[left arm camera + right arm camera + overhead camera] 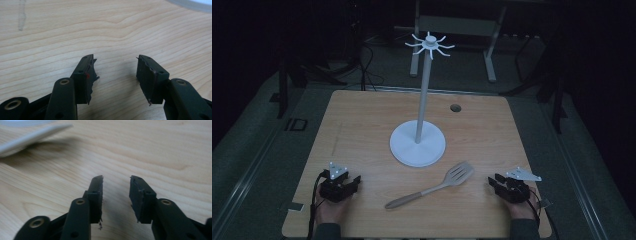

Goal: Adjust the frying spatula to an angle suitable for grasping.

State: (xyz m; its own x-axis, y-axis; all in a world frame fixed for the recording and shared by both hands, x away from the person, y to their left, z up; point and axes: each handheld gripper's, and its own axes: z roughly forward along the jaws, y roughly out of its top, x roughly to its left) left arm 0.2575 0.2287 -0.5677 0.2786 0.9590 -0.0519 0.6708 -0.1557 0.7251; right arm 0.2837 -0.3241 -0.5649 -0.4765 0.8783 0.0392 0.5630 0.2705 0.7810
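Observation:
A grey slotted spatula [439, 184] with a tan handle lies flat on the wooden table [362, 130], between the two grippers near the front edge. Behind it stands a white rack [418, 142]: a round base, a tall pole and a ring of hooks [430, 44] on top. My left gripper [355, 179] rests low at the front left, open, with bare wood between its jaws [116, 58]. My right gripper [492, 182] rests at the front right, open, nothing between its jaws [116, 177]. The spatula's pale head [27, 138] lies blurred at the upper left of the right gripper view.
A small round hole [455, 107] sits in the table's far right part. The rack's base edge [192, 5] shows at the top right of the left gripper view. Beyond the table the room is dark, with cables [367, 65] and a metal frame [489, 45] on the floor.

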